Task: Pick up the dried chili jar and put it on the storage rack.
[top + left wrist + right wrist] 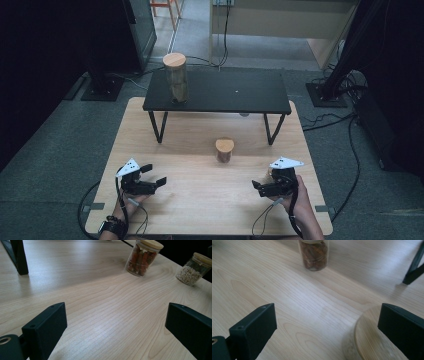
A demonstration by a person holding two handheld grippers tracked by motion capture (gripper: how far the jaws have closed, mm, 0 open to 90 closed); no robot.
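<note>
At lower left and lower right, our left gripper [161, 181] and right gripper [256, 185] gape wide, holding nothing, above the table [200, 190].

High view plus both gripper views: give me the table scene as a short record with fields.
table: pale wooden tabletop
shelf: low black shelf on thin black legs, across the table's far half
tall jar: tall clear jar with round wooden lid, upright on the shelf's left end
small jar: short glass jar of reddish-orange pieces, wooden lid, upright in front of the shelf
grain jar: short glass jar of pale grains, wooden lid, apart from the small jar
left gripper: open, nothing between jaws
right gripper: open, holding nothing
</note>
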